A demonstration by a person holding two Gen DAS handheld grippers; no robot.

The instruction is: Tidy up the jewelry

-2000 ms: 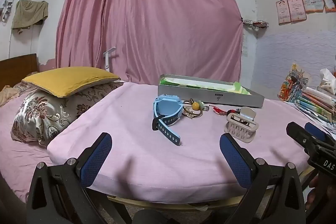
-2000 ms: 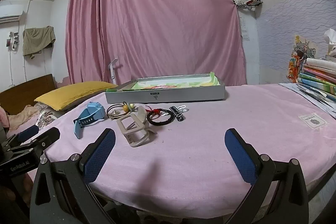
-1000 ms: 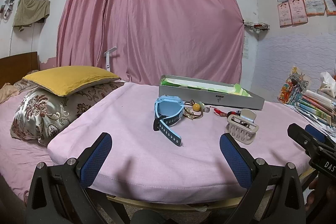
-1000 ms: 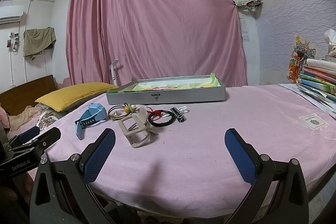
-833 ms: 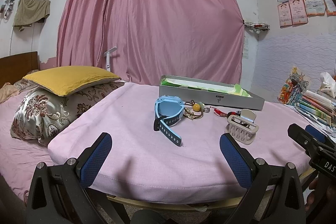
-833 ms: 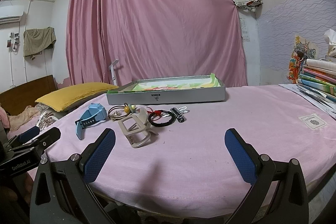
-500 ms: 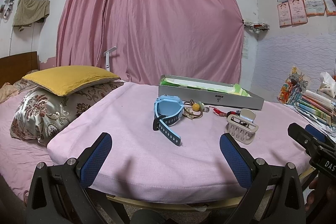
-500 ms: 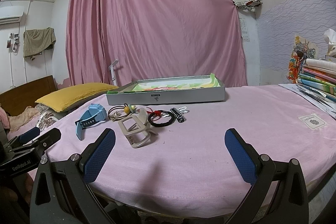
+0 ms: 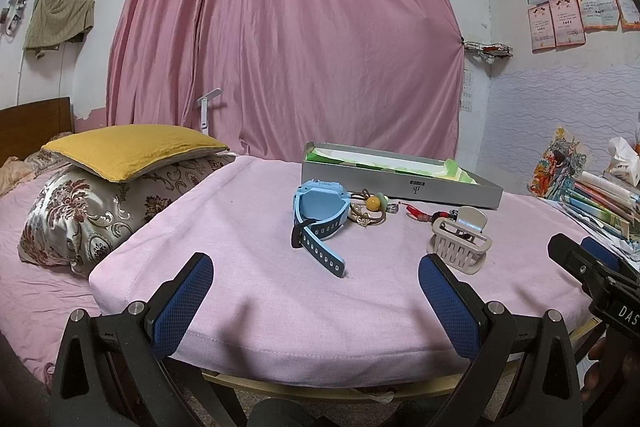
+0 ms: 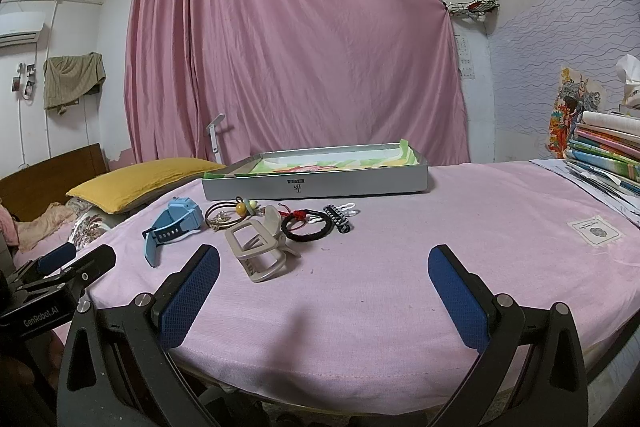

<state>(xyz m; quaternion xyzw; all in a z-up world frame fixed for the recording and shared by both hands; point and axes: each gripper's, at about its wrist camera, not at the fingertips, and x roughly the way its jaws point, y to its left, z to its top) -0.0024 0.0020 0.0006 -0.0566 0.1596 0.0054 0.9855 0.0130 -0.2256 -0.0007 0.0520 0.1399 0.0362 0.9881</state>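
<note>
On the pink-covered table (image 9: 248,267) lie a blue watch (image 9: 320,215), thin bangles with a yellow bead (image 9: 370,207), a beige hair claw (image 9: 460,239), a red cord (image 9: 418,214) and, in the right wrist view, a black bracelet (image 10: 308,229) and a black-and-white braided charm (image 10: 338,217). A grey open box (image 9: 400,183) stands behind them. My left gripper (image 9: 316,301) is open and empty at the table's near edge, short of the watch. My right gripper (image 10: 324,291) is open and empty, just right of the hair claw (image 10: 258,253).
A yellow pillow (image 9: 132,149) on a patterned pillow (image 9: 96,211) lies on the bed to the left. A stack of books (image 10: 608,155) sits at the table's right. A pink curtain (image 9: 288,47) hangs behind. A small printed label (image 10: 596,231) lies on the cloth.
Both grippers stay open at the table's near edge. The left view has shifted only slightly; the objects have not moved.
</note>
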